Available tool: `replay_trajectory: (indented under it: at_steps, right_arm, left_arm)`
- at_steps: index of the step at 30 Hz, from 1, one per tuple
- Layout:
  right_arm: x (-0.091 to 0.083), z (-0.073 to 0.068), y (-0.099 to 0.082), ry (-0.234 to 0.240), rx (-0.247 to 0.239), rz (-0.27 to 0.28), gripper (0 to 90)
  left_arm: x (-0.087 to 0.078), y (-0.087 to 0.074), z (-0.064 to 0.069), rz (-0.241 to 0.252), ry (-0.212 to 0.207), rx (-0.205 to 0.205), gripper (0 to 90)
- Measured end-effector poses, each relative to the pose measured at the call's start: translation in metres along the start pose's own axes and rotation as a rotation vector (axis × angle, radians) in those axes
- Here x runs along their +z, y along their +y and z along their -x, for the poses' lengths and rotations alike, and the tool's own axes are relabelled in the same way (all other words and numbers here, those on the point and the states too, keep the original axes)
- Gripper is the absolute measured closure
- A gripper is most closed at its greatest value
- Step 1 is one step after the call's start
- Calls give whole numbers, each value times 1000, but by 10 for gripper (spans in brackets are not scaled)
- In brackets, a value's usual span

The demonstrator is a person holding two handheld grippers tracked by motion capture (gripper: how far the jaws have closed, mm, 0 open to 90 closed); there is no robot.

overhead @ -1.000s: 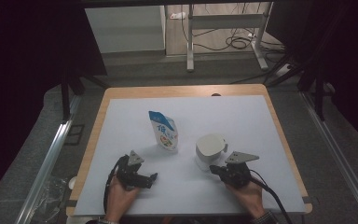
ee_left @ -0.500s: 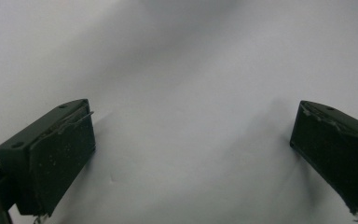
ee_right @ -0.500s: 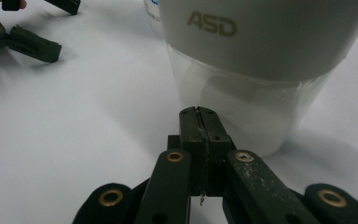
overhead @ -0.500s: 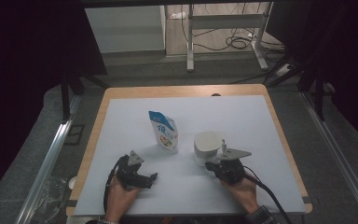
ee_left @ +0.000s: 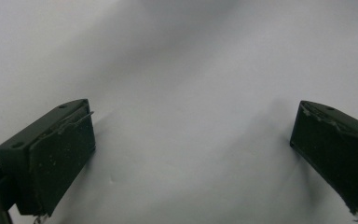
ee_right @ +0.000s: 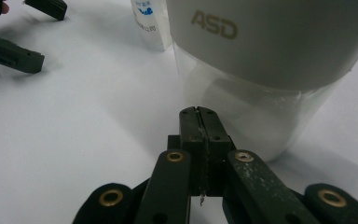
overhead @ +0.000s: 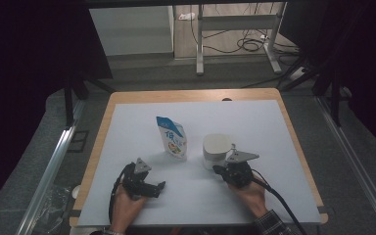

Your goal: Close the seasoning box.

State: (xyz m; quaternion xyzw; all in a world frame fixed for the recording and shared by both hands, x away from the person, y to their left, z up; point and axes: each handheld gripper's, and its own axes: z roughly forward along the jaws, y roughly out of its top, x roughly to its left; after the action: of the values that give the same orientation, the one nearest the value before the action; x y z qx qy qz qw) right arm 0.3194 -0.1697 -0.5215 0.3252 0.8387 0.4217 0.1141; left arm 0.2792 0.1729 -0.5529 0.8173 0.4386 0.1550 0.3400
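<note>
Right gripper (ee_right: 199,112): jaws pressed flat together, nothing pinched between them. Tips sit just short of the container (ee_right: 265,60), low at its clear base, lower centre of the right gripper view. Contact can't be confirmed.

Container: squat cylinder, off-white top section with gold "ASD" lettering, clear plastic lower section. In the high view it stands upright right of centre (overhead: 216,149) on the white table sheet (overhead: 254,122), with the right gripper (overhead: 219,170) at its lower right edge.

Left gripper (ee_left: 191,140): jaws spread wide, nothing between them, just bare white sheet. In the high view it sits lower left (overhead: 157,186), held in the person's left hand (overhead: 126,205), well apart from the container.

Snack pouch (overhead: 172,137): white and blue, printed graphic on the front, stands upright just left of the container, small gap between them.

View differences:
- Right gripper view gives the "ASD" mark and the clear base; the high view shows a plain pale cylinder.
- Right gripper view catches the pouch's lower edge (ee_right: 150,23) at top centre, and the left gripper's open jaws at upper left (ee_right: 14,53).
- High view gives the layout: wood table edge (overhead: 103,142), both forearms entering from the bottom.
</note>
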Motion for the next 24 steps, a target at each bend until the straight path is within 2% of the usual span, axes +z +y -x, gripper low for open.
replay_trajectory:
  at_steps: [16,21,24]
  right_arm:
    - [11,7,9,-21,-9,2,895]
    - [11,5,9,-30,-8,1,894]
    - [8,7,11,-20,4,0,891]
  left_arm:
    - [0,0,0,0,0,0,0]
    - [0,0,0,0,0,0,0]
    - [0,0,0,1,-1,0,0]
